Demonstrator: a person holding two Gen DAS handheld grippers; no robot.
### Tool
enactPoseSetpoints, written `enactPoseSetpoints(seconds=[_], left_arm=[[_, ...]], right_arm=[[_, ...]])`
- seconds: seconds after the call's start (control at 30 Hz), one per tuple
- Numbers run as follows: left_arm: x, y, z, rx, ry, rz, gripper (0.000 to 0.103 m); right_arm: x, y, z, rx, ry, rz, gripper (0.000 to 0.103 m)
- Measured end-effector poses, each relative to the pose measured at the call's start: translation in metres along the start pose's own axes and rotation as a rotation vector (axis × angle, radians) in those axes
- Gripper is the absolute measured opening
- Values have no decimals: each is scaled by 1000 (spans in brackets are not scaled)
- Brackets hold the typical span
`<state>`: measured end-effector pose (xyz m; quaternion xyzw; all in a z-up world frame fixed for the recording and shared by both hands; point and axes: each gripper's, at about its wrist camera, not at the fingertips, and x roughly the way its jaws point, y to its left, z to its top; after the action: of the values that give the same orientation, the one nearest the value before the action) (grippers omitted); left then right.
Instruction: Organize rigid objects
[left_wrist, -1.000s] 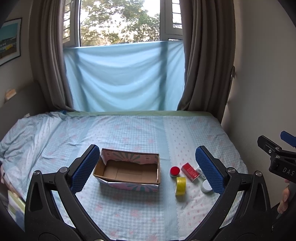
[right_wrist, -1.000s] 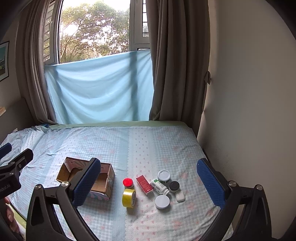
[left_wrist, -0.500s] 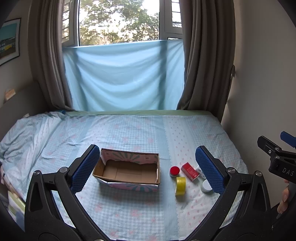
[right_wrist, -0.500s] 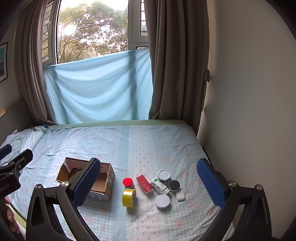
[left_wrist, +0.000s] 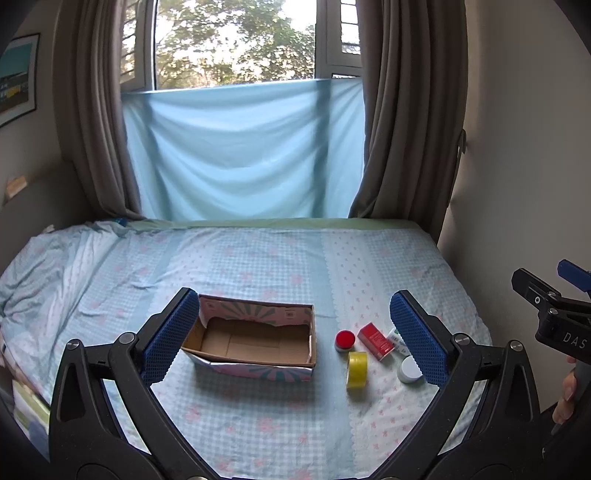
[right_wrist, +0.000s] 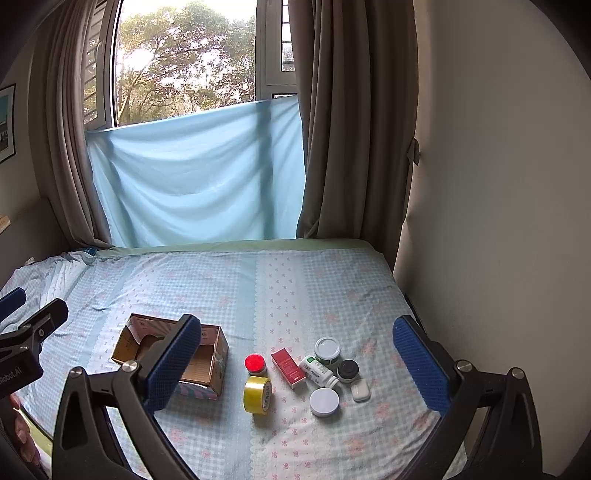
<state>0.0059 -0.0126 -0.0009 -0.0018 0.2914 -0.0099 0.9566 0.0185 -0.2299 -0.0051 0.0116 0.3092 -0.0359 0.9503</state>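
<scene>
Left gripper (left_wrist: 293, 334): jaws spread wide, nothing between the blue pads (left_wrist: 170, 334), held above the near edge of the bed (left_wrist: 258, 258). Right gripper (right_wrist: 295, 365): likewise wide open and empty, above the bed; its pads (right_wrist: 421, 365) frame the objects.

Box (left_wrist: 255, 338): open cardboard, empty, on the checked sheet, directly ahead of the left gripper.

Objects, all on the sheet right of the box and apart from it: red-capped jar (right_wrist: 255, 363); yellow tape roll (right_wrist: 257, 394) on edge just in front of it; red carton (right_wrist: 288, 367); white bottle (right_wrist: 317, 371) lying on its side; white-lidded jar (right_wrist: 327, 349); black-lidded jar (right_wrist: 348, 370); white round lid (right_wrist: 324, 402); small white case (right_wrist: 360, 390).

Behind the bed: blue cloth (right_wrist: 199, 184) hung across the window, between curtains (right_wrist: 354, 129).
</scene>
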Motion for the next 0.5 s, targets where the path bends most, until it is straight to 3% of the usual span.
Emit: enactPoseSetpoints(seconds=[0.5], left_arm=[[4, 1, 0, -9, 7, 0, 103]], right_arm=[[1, 2, 1, -7, -9, 7, 103]])
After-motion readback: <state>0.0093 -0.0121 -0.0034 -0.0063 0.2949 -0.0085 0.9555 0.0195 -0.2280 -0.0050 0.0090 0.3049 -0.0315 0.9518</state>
